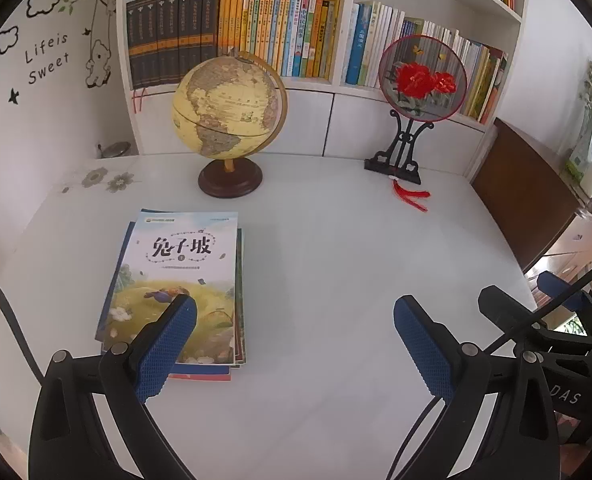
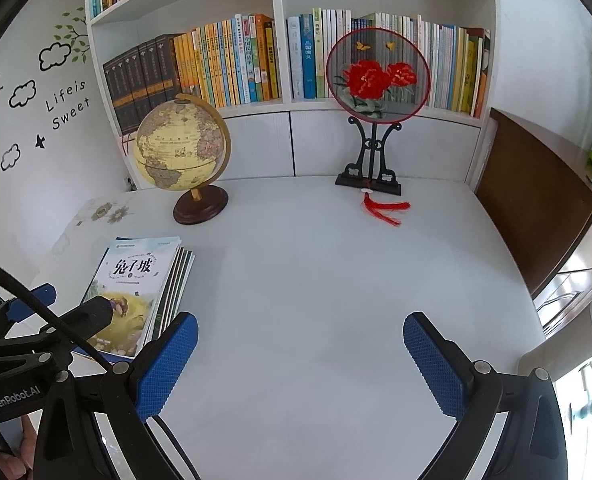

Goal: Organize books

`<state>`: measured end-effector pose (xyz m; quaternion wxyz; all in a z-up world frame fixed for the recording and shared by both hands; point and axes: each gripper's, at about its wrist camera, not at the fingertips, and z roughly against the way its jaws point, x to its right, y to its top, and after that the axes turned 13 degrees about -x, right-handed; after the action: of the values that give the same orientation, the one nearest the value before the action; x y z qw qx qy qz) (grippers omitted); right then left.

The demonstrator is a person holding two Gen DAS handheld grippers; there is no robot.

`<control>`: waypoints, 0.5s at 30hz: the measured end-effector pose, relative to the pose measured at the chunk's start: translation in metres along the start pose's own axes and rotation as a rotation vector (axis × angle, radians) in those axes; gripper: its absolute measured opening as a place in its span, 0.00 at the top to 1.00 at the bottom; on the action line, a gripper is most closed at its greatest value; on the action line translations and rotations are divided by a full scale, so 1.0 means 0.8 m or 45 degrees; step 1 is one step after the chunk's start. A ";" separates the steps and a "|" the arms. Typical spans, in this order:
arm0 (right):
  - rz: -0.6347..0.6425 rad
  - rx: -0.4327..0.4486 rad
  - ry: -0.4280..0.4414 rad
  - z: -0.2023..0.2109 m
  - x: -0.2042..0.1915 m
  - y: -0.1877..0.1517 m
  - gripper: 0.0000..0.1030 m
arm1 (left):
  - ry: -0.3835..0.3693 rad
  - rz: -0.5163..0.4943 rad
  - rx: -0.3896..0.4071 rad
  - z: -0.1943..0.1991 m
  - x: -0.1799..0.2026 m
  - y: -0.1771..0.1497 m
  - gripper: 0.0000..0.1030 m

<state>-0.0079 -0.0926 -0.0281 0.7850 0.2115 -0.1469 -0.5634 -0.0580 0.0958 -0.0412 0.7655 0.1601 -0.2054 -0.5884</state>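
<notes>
A stack of thin picture books [image 1: 179,280] lies flat on the white desk [image 1: 336,260], the top cover showing a meadow scene and Chinese title. My left gripper [image 1: 296,344] hovers open above the desk, its left blue pad over the stack's near right corner. In the right wrist view the same stack [image 2: 135,300] sits at the left, partly hidden by the left gripper's body [image 2: 35,328]. My right gripper [image 2: 300,360] is open over bare desk, right of the stack, with nothing between its fingers.
A globe [image 1: 229,120] on a wooden base and a round embroidered fan on a black stand [image 1: 416,92] rest at the desk's back. Behind them a white bookshelf [image 1: 336,88] holds rows of upright books. A brown cabinet [image 1: 528,188] borders the desk's right side.
</notes>
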 end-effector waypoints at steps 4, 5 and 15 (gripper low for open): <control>-0.002 0.000 -0.002 0.001 0.000 0.000 0.00 | -0.001 -0.002 -0.010 -0.001 0.001 -0.001 0.04; -0.002 0.002 -0.001 0.001 0.000 0.000 0.00 | -0.001 -0.002 -0.011 -0.001 0.001 -0.001 0.04; -0.004 -0.009 0.002 0.000 0.000 -0.001 0.00 | -0.003 0.028 -0.013 -0.003 -0.004 -0.001 0.04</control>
<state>-0.0084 -0.0926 -0.0285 0.7849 0.2095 -0.1441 -0.5650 -0.0580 0.0990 -0.0436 0.7725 0.1530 -0.2050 -0.5812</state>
